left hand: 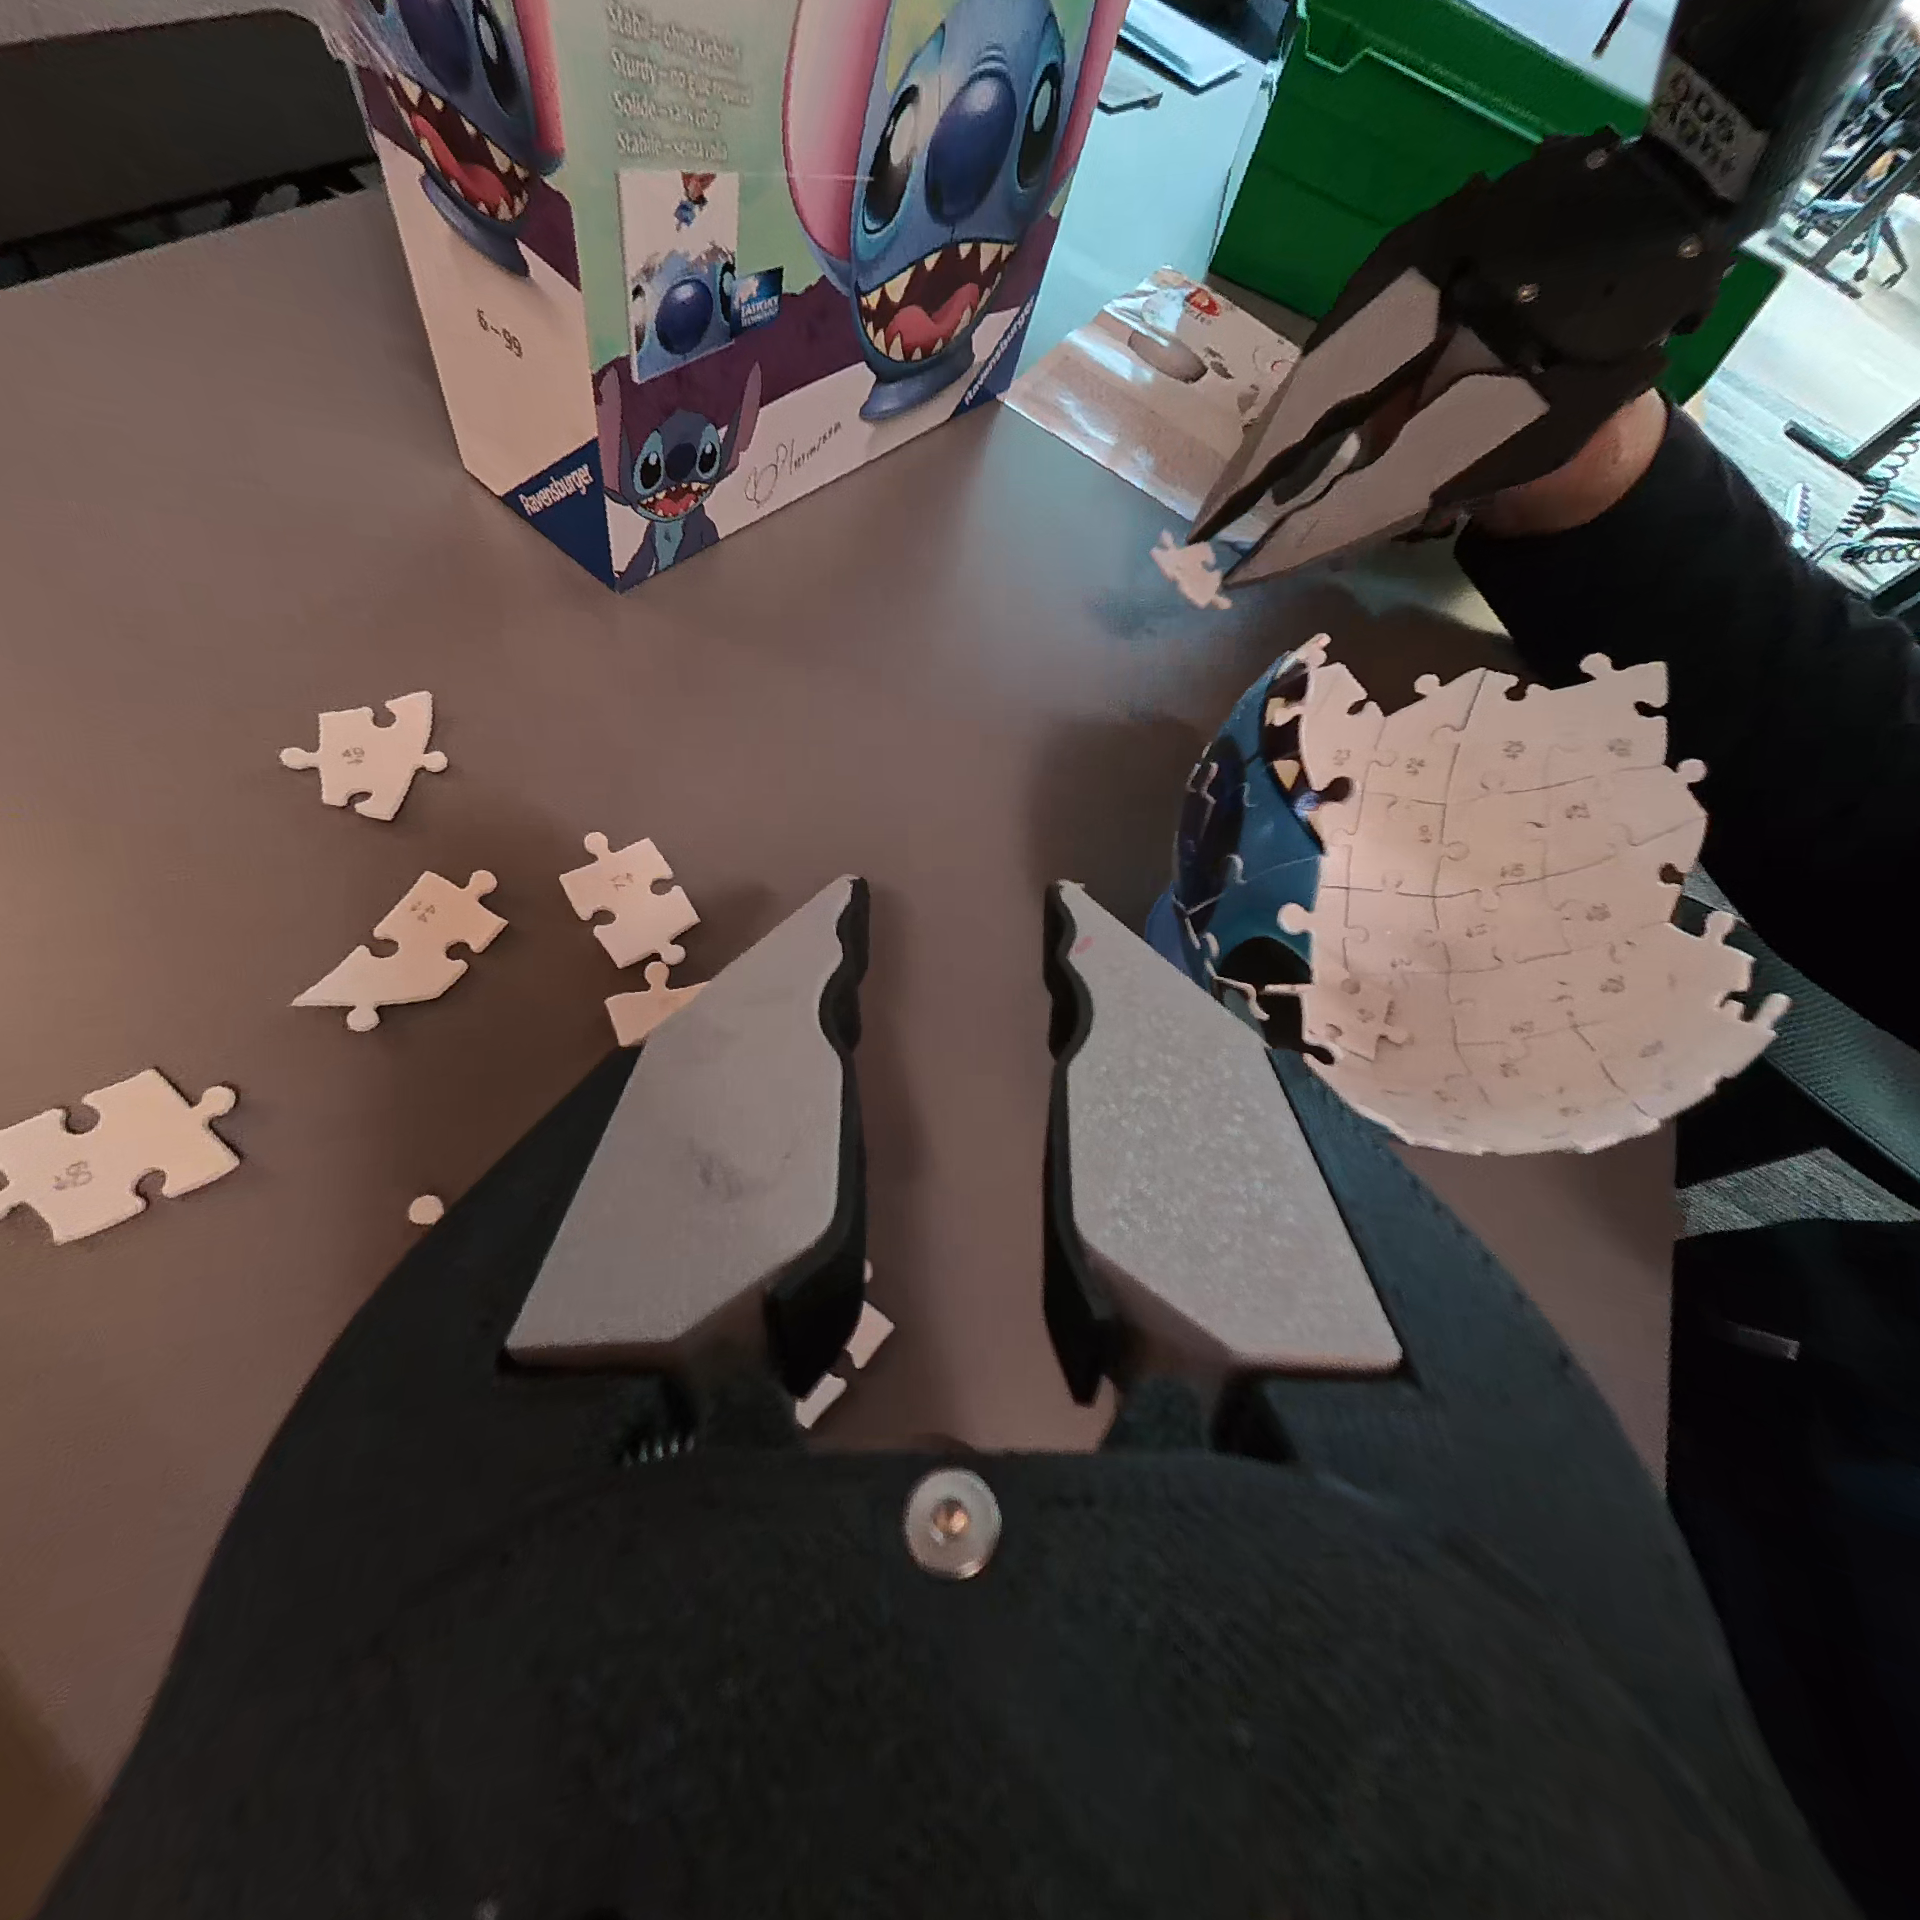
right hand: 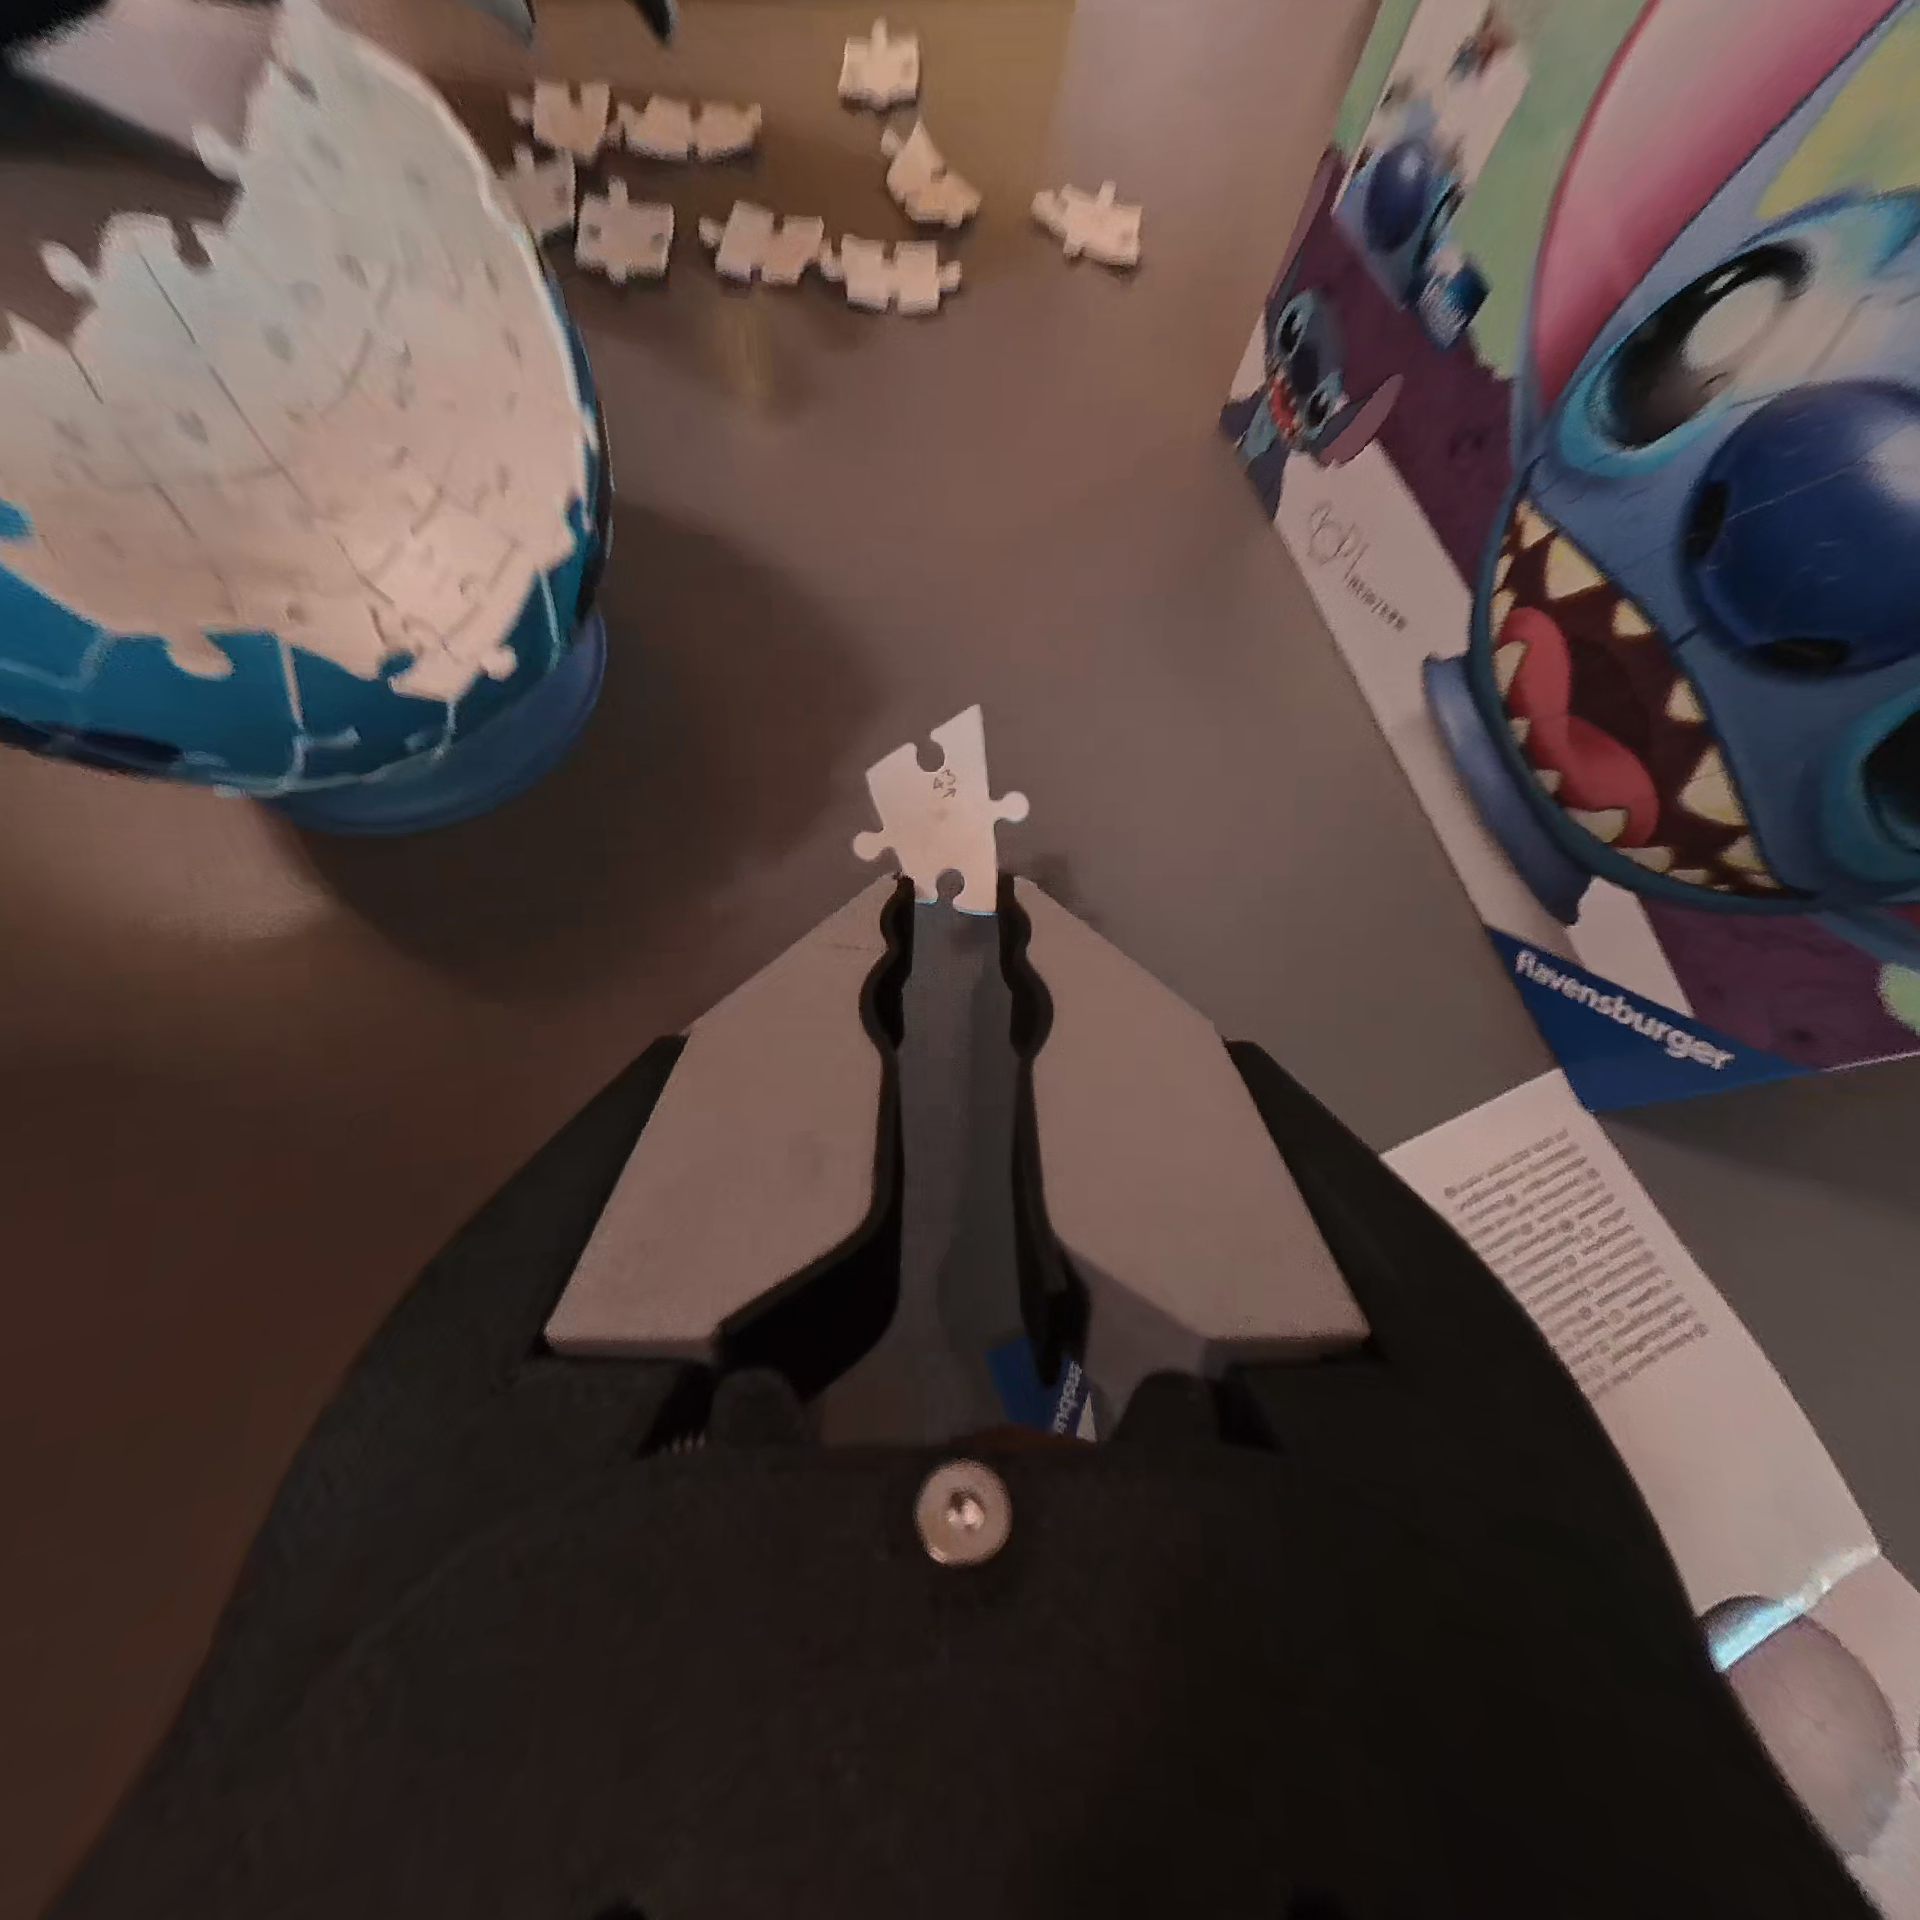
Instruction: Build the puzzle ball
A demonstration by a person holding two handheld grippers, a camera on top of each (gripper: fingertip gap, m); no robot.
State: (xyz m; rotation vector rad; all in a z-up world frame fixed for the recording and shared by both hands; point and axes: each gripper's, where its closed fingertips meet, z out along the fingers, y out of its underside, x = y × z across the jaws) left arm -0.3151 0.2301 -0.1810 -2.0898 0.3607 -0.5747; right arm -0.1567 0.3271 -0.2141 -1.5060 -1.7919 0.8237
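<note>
The half-built puzzle ball [left hand: 1486, 914] is a bowl of joined pieces, white inside and blue outside, on the table's right side; it also shows in the right wrist view [right hand: 281, 447] on its blue base. My left gripper [left hand: 956, 904] is open and empty, just left of the ball. My right gripper [right hand: 951, 883] is shut on a white puzzle piece [right hand: 935, 805] held above the table; it also shows in the left wrist view [left hand: 1221, 556] beyond the ball. Several loose white pieces [left hand: 629, 899] lie on the table at the left.
The puzzle's printed box [left hand: 748, 260] stands upright at the back of the grey table [left hand: 883, 707]. An instruction leaflet [right hand: 1579, 1247] lies beside it. A green crate [left hand: 1455, 135] stands beyond the table. A person's dark sleeve [left hand: 1714, 644] is at the right. The tips of one gripper are about 20 cm away from the tips of the other.
</note>
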